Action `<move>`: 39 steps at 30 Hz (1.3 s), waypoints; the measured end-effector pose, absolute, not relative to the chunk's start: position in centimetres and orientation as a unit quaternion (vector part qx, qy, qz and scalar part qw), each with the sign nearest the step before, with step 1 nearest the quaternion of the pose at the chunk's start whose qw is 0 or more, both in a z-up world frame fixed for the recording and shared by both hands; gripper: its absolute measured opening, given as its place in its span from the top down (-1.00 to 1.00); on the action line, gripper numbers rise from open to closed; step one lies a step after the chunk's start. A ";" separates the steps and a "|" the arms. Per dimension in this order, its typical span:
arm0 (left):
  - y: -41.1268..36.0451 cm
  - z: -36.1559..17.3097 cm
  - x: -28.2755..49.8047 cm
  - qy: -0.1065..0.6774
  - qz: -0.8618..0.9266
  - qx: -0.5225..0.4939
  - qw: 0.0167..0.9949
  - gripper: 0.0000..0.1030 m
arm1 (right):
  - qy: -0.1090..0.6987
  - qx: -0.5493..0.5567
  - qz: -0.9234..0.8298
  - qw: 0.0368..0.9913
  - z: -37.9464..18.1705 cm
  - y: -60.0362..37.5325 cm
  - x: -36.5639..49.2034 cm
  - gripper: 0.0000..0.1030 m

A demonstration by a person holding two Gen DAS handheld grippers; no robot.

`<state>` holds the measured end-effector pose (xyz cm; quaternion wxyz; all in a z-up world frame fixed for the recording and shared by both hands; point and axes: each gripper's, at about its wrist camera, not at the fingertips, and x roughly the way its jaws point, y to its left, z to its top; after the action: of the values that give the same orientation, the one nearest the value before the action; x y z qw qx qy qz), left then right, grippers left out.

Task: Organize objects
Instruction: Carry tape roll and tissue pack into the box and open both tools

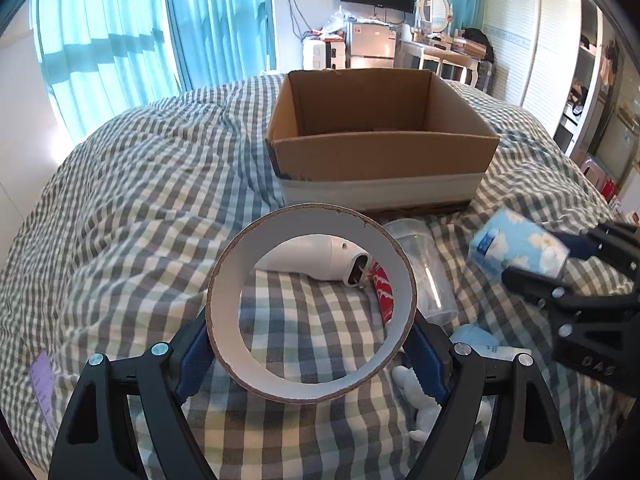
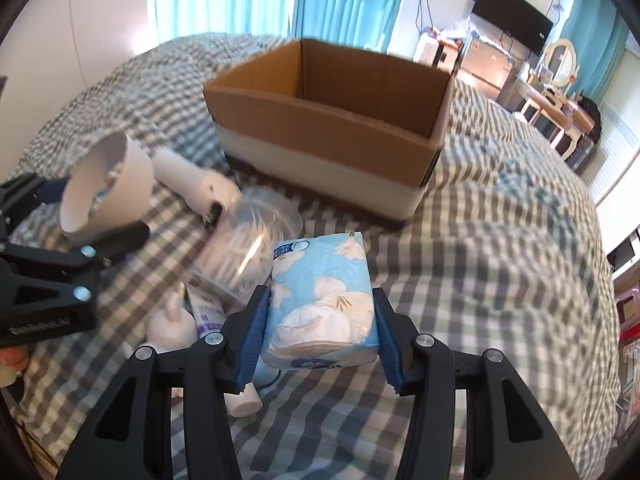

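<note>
A: Where's the cardboard box point(image 1: 380, 152)?
B: Far side of the bed point(image 1: 140, 200). Nearer lie the plastic cup point(image 1: 424, 268), left of it the hair dryer point(image 1: 320, 260).
A: The tissue pack point(image 2: 320, 300)?
B: Right of them.

We see a matt cardboard box point(image 1: 380, 156), glossy plastic-wrapped tissue pack point(image 2: 322, 300), clear plastic cup point(image 2: 244, 256), and checked cloth bedcover point(image 1: 160, 184).

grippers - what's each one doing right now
left gripper: shut on the wide white cardboard ring
right gripper: shut on the blue-and-white soft tissue pack
</note>
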<state>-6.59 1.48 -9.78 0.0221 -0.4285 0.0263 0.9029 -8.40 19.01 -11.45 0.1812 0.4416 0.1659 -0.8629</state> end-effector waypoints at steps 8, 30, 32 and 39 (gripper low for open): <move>2.3 -6.6 -8.2 0.035 0.909 -0.413 0.037 -0.65 | 0.160 0.395 -0.883 0.195 -6.2 18.1 -8.2 0.04; 3.8 -1.0 -24.9 0.050 0.923 -0.372 0.085 -0.65 | 0.097 0.342 -0.914 0.195 1.9 16.7 -24.4 0.04; 3.9 -1.8 -26.5 0.049 0.920 -0.380 0.088 -0.65 | 0.090 0.352 -0.911 0.194 1.1 16.4 -26.5 0.04; 4.3 -5.9 -30.2 0.048 0.902 -0.417 0.096 -0.65 | 0.092 0.391 -0.895 0.193 -3.5 15.7 -31.3 0.04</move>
<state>-30.19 4.31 -5.88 0.0962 -0.4172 0.0476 0.9025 -31.32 15.65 -3.50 0.1932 0.3911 0.0917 -0.8952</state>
